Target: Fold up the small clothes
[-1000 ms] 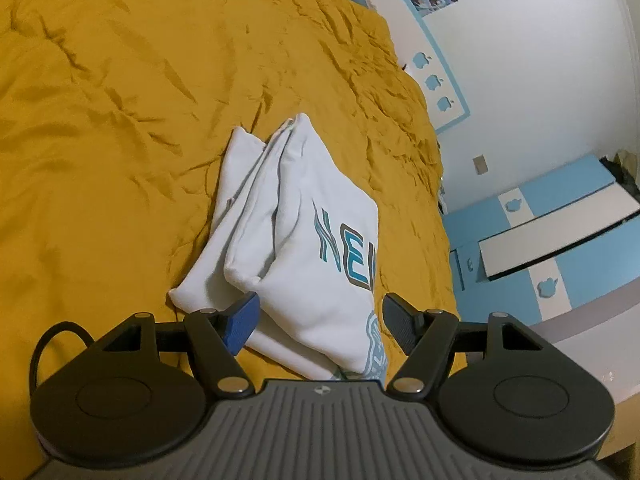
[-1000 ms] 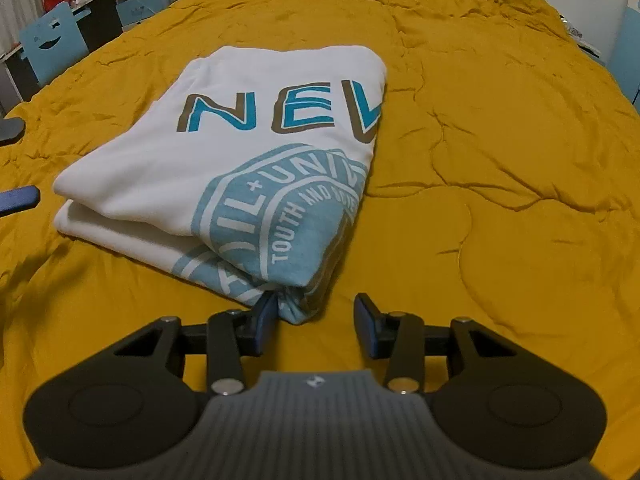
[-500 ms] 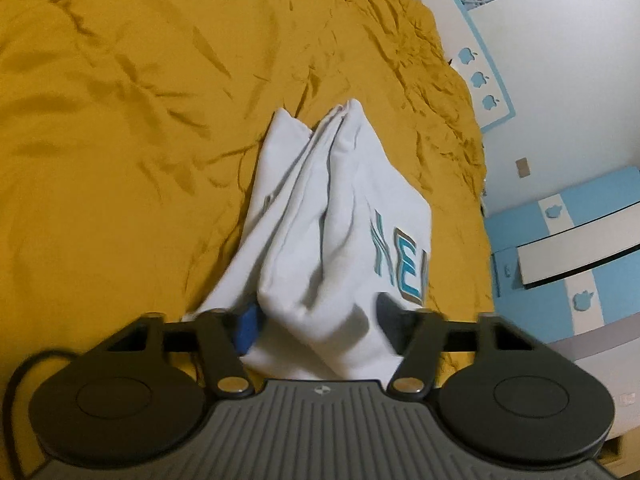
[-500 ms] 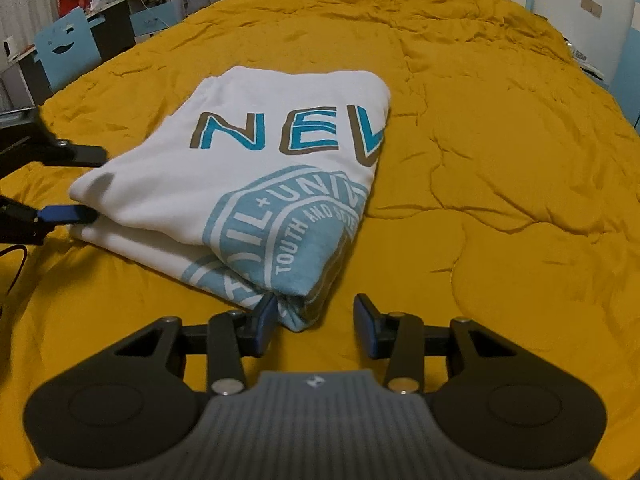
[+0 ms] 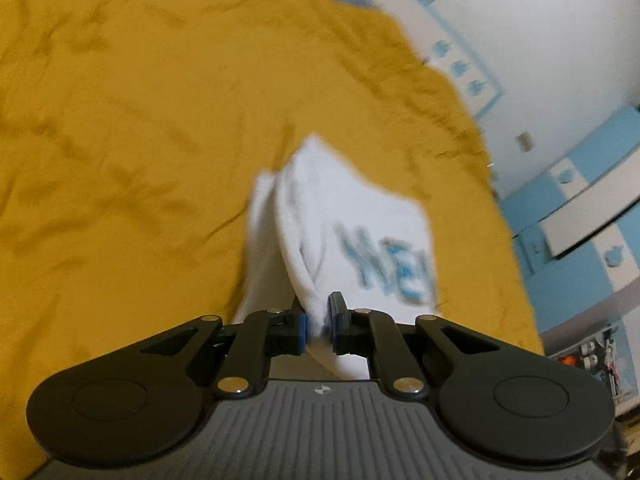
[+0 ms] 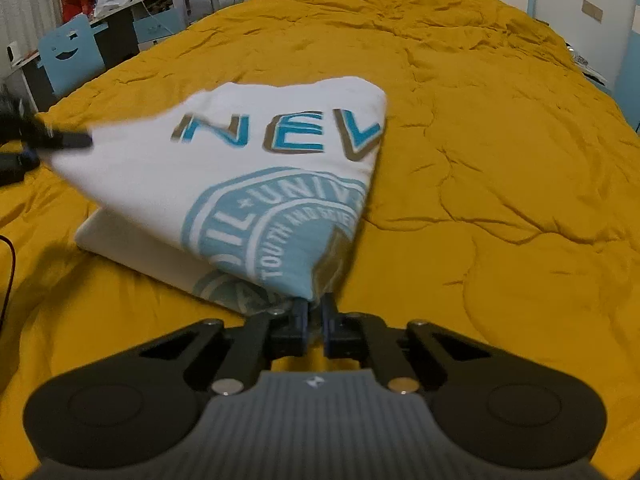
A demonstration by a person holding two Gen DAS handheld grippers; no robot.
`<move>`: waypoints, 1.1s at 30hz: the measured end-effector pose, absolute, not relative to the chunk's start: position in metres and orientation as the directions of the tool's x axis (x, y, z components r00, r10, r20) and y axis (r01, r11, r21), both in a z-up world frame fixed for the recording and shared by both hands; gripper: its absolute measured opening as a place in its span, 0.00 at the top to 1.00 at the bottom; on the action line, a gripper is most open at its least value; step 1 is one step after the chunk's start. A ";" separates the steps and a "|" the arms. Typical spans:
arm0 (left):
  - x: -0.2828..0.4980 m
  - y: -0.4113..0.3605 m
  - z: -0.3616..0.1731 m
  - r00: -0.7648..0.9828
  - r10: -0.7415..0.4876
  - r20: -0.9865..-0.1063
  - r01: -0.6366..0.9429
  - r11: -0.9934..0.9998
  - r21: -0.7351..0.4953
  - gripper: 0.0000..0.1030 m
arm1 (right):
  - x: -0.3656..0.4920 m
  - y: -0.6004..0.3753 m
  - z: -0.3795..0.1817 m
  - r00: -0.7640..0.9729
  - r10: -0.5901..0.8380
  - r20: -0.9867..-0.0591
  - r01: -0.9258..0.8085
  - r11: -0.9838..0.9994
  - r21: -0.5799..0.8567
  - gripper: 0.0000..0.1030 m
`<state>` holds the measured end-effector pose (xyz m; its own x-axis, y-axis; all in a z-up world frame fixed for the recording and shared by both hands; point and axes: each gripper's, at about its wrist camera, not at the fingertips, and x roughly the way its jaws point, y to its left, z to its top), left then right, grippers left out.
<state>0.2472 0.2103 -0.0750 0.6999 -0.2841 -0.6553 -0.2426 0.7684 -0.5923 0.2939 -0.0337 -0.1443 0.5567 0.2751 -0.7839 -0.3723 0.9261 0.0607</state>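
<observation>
A folded white T-shirt [image 6: 240,168] with blue lettering and a round blue print lies on a yellow bedspread [image 6: 500,160]. My right gripper [image 6: 315,320] is shut on its near corner by the round print and holds that corner raised. My left gripper [image 5: 318,322] is shut on another corner of the upper layer of the T-shirt [image 5: 340,220]; it also shows at the left edge of the right wrist view [image 6: 60,140]. The upper layer is lifted off the lower layer. The left wrist view is blurred.
A desk with a blue chair [image 6: 72,56] and clutter stands beyond the bed's far left. A white wall [image 5: 540,40] with blue trim and blue cabinets [image 5: 580,220] lies past the bed's other side. A red cable [image 6: 10,264] crosses the bedspread at the left.
Both grippers have closed on corners of the T-shirt's upper layer and lifted it. The left gripper moved in onto the shirt's edge.
</observation>
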 end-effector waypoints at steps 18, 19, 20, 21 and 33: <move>0.229 0.200 -0.104 0.643 -0.168 -0.747 -0.295 0.846 -0.444 0.86 | 0.293 -0.044 -0.167 0.476 0.273 -0.836 -0.359 0.928 0.099 1.00; 0.227 0.201 -0.106 0.643 -0.171 -0.747 -0.297 0.843 -0.449 0.86 | 0.294 -0.044 -0.167 0.474 0.275 -0.837 -0.354 0.930 0.105 1.00; 0.226 0.202 -0.107 0.639 -0.175 -0.749 -0.302 0.838 -0.454 0.86 | 0.294 -0.044 -0.166 0.473 0.274 -0.837 -0.351 0.930 0.106 1.00; 0.225 0.202 -0.107 0.634 -0.178 -0.752 -0.309 0.834 -0.458 0.86 | 0.294 -0.044 -0.166 0.473 0.274 -0.837 -0.351 0.930 0.106 1.00; 0.221 0.211 -0.082 0.545 -0.126 -0.829 -0.378 0.845 -0.377 0.80 | 0.300 -0.071 -0.153 0.482 0.261 -0.836 -0.306 0.945 0.119 1.00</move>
<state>0.2210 0.2110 -0.0821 0.5453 -0.1262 -0.8287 -0.3779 0.8454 -0.3774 0.2999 -0.0714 -0.1526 0.4824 0.2611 -0.8361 -0.3055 0.9447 0.1188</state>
